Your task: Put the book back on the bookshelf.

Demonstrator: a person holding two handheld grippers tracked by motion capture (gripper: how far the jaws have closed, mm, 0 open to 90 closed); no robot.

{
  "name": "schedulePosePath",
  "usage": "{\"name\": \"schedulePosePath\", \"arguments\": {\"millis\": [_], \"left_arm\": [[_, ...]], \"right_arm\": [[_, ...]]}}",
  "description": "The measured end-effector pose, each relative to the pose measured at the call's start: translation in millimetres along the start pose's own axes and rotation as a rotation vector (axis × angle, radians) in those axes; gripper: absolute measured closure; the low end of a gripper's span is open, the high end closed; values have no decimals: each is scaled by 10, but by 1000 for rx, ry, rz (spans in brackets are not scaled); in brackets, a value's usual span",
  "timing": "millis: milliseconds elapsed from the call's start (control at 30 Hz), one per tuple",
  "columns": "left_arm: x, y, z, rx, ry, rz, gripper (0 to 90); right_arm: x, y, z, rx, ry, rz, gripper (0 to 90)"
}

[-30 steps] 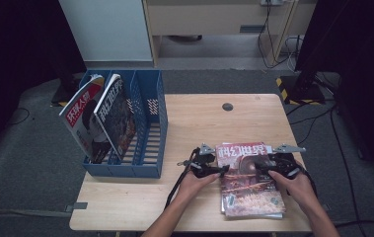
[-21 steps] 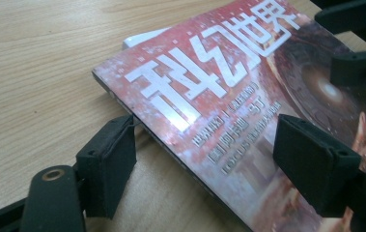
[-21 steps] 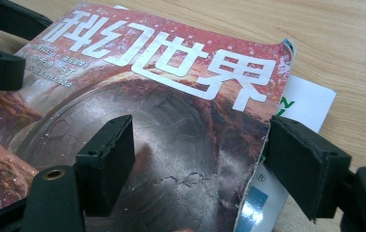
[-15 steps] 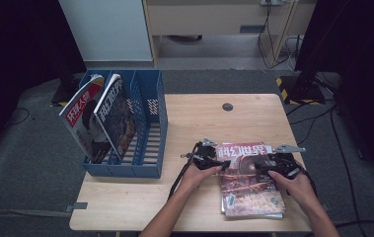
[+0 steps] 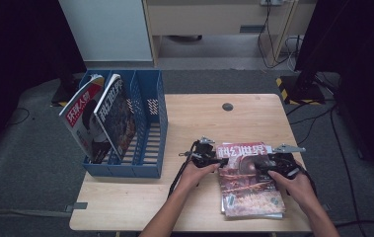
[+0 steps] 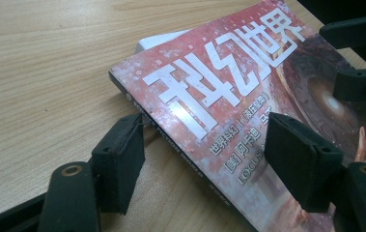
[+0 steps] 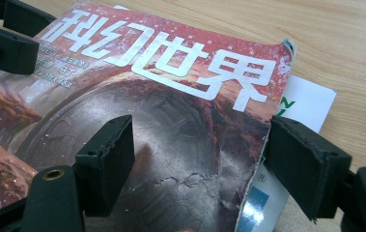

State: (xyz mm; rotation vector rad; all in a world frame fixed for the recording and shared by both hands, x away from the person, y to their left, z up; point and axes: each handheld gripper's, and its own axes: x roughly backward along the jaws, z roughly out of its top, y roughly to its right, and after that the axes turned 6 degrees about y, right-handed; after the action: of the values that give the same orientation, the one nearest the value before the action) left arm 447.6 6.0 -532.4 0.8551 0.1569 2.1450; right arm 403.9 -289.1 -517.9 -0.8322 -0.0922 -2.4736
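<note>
A red magazine [image 5: 248, 182] with large white characters lies on top of a small stack at the right of the table [image 5: 199, 123]. My left gripper [image 5: 222, 161] is at its upper left edge. In the left gripper view the gripper [image 6: 204, 140] straddles the spine: one pad is beside the spine over the wood, the other over the cover. These jaws have just been closing, and they still stand apart. My right gripper [image 5: 259, 165] is at the upper right edge. In the right gripper view it [image 7: 202, 135] is open across the curled cover edge.
A white magazine [image 7: 301, 104] peeks out beneath the red one. A blue file rack [image 5: 147, 148] stands at the table's left with two magazines [image 5: 83, 118] leaning in its left slots. A round cable hole [image 5: 227, 106] sits near the far edge.
The left hand and its gripper have shifted slightly at the magazine's left edge. The right hand, the right gripper and the magazine stay where they were.
</note>
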Motion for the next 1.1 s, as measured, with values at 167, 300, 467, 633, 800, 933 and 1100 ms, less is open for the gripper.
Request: {"name": "schedulePosePath", "arguments": {"millis": [167,300,467,633,800,933,1100], "left_arm": [[13,12,-3,-4,-7,-5,323],[36,39,-17,-7,-19,-7,325],[50,55,-35,-3,-44,-34,323],[18,96,-34,10,-26,-21,332],[49,97,-6,10,20,-19,361],[118,117,53,11,56,-30,407],[152,189,139,-5,75,-40,450]], "right_arm": [[0,2,2,10,0,-1,258],[1,-2,4,10,-2,-3,258],[6,-7,5,14,-5,-4,258],[5,-10,7,12,-5,-6,256],[17,-22,16,24,-14,-7,244],[36,-31,39,17,-2,0,249],[18,-34,19,26,-15,-19,267]]}}
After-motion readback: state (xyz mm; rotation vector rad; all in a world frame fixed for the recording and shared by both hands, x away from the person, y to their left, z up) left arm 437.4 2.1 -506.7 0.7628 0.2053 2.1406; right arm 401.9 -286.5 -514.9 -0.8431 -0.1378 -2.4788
